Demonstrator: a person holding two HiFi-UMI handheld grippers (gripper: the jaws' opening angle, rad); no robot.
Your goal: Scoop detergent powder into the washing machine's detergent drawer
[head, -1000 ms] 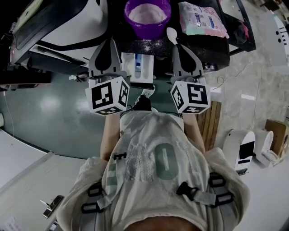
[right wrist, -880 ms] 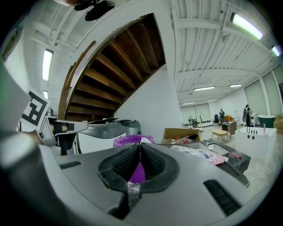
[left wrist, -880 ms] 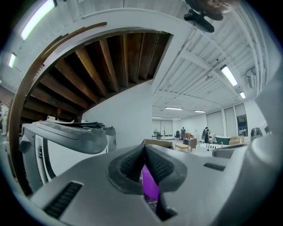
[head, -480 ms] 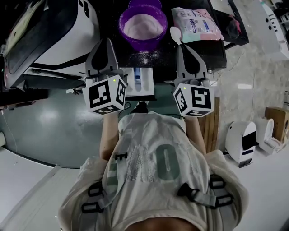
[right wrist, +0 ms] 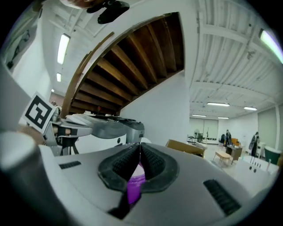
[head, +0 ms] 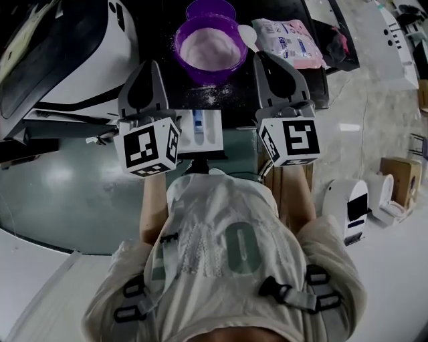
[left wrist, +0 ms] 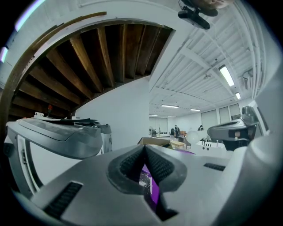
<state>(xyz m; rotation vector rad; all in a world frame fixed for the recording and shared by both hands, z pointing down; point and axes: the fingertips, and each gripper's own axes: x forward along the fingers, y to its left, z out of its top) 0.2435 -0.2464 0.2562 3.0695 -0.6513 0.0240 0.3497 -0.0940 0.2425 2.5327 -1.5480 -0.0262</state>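
A purple bowl (head: 208,47) of pale detergent powder stands on the dark top, with a white spoon (head: 247,37) lying at its right rim. The white detergent drawer (head: 200,130) is pulled out below the bowl, between my two grippers. My left gripper (head: 148,67) points up at the bowl's left, shut and empty. My right gripper (head: 263,57) is also shut and empty, its tip just right of the spoon. In the left gripper view the pads (left wrist: 132,165) meet, with purple showing below them. In the right gripper view the pads (right wrist: 152,163) are closed together too.
A white and black washing machine (head: 80,53) fills the upper left. A pink and white pouch (head: 291,37) lies right of the bowl, and a smaller purple cup (head: 210,10) sits behind it. Spilled powder (head: 214,97) dots the dark top. White devices (head: 351,207) stand on the floor at right.
Both grippers have edged forward toward the bowl and apart a little, staying shut. The head view has shifted, so the bowl and drawer sit lower in the frame.
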